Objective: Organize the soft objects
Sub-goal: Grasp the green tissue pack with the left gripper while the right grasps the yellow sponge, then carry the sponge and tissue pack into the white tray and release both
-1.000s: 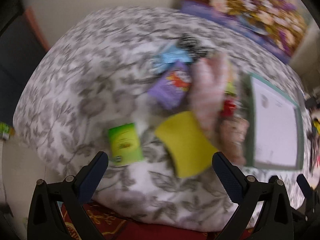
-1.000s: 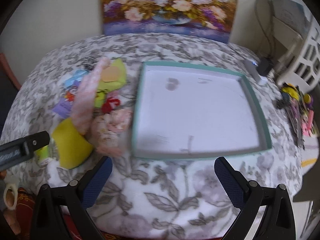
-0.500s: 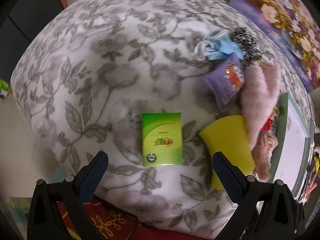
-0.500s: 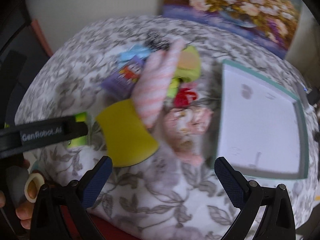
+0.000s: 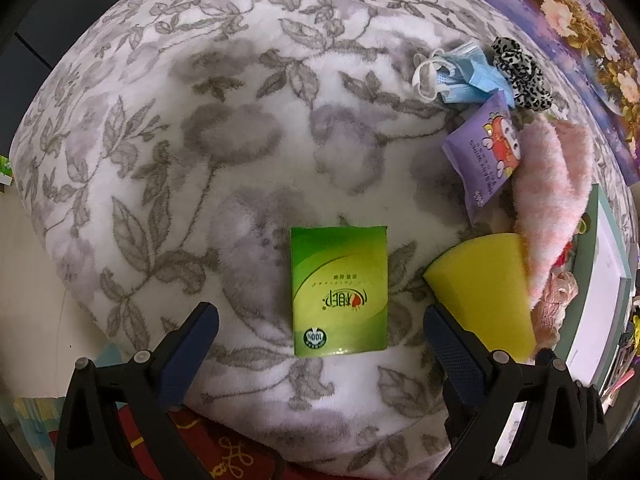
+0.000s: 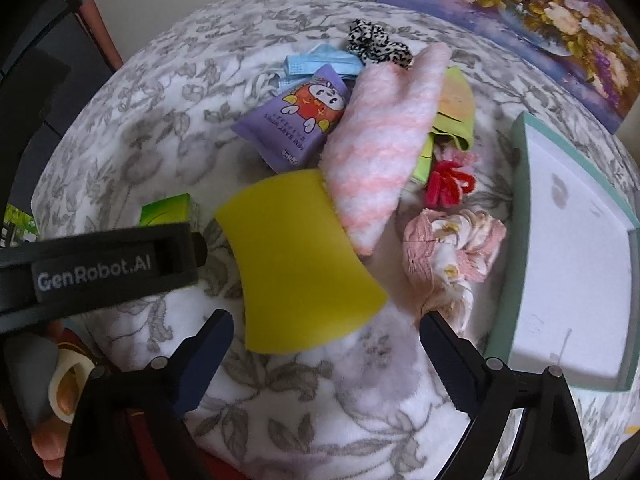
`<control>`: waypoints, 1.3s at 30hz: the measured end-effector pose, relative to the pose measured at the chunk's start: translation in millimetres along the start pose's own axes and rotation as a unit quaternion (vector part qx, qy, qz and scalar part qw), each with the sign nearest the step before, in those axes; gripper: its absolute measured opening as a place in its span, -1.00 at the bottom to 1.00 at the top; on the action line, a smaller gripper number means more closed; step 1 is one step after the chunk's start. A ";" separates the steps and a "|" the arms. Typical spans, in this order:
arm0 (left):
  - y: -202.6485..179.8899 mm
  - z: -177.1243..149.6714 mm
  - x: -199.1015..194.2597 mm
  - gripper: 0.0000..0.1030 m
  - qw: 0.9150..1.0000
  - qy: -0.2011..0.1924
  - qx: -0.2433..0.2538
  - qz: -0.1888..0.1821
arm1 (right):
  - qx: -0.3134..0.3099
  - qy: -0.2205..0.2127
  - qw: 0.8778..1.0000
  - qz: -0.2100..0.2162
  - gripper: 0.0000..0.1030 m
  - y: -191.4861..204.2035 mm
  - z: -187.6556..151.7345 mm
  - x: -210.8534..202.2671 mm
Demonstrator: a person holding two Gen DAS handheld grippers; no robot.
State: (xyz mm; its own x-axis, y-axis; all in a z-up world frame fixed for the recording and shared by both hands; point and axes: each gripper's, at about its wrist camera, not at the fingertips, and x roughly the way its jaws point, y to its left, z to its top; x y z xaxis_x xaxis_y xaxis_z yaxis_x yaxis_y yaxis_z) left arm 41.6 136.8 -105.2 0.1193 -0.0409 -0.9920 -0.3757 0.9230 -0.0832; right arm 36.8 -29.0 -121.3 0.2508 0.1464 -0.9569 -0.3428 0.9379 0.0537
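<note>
Table cover [image 5: 248,128]: fleecy white cloth with a grey leaf and flower print; it carries every item listed below.
Painting [image 6: 520,4]: flower picture, leaning at the far right edge behind the cloth.
Tray [image 6: 520,216]: shallow, green rim, white floor, at the right side; no soft object lies in it.
Left gripper [image 5: 320,336]: points down at the cloth, fingers released and spread wide, nothing between the pads. The green tissue pack lies in the gap, touching neither pad.
Right gripper [image 6: 326,340]: tilted steeply down, fingers released. The jaws have just been closing slightly and stand wide apart. The near edge of the yellow sponge sits in the gap; the pads do not press on it.
Pink striped cloth [image 6: 384,136]: fluffy; lies across the pile, its near end resting on the far right corner of the sponge.
Yellow sponge [image 6: 296,264]: flat on the cloth, left of the tray, near side of the pile.
Green tissue pack [image 5: 340,290]: flat, left of the sponge, apart from it.
Purple wipes pack [image 6: 300,120]: far side of the sponge, partly under the pink cloth.
Pink floral cloth [image 6: 452,248]: bunched, between sponge and tray.
Blue face mask [image 5: 460,76]: crumpled, at the far end of the pile.
Leopard scrunchie [image 5: 518,74]: just right of the mask.
Red scrunchie [image 6: 446,184]: just beyond the floral cloth.
</note>
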 end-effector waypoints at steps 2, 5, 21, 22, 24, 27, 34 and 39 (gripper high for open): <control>-1.4 3.9 6.4 0.98 1.000 0.005 0.000 0.002 | 0.000 0.005 1.000 -0.002 0.86 -0.7 3.3 5.3; 0.4 9.8 18.2 0.97 1.000 0.009 0.000 0.005 | 0.003 0.014 1.000 0.000 0.84 -1.6 8.3 13.9; -9.4 34.9 63.7 0.37 0.999 0.013 0.014 0.034 | 0.001 0.026 1.000 0.005 0.51 1.9 19.1 35.0; -9.2 35.5 63.2 0.32 0.999 0.012 0.014 0.035 | 0.001 0.025 1.000 0.005 0.50 1.9 18.0 34.5; -11.6 38.5 64.9 0.10 0.999 0.009 0.017 0.036 | 0.002 0.024 1.000 0.007 0.49 1.2 15.6 33.1; -14.5 41.6 66.4 -0.06 0.999 0.004 0.021 0.034 | 0.009 0.021 1.000 0.015 0.48 -3.7 12.6 28.5; -24.5 36.6 69.6 -0.06 1.000 0.005 0.017 0.016 | 0.021 0.009 0.999 0.029 0.48 -14.4 9.6 13.5; -32.2 36.2 54.8 -0.06 1.000 -0.012 0.023 0.008 | 0.034 -0.008 0.998 0.043 0.47 -24.1 6.8 -3.3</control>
State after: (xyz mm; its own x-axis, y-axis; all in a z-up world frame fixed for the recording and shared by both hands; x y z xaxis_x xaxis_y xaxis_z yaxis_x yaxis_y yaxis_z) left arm 93.5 118.7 -153.5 0.1351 -0.0181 -0.9907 -0.3356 0.9399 -0.0629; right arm 50.4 -49.9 -117.5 0.2384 0.2325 -0.9429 -0.3023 0.9405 0.1554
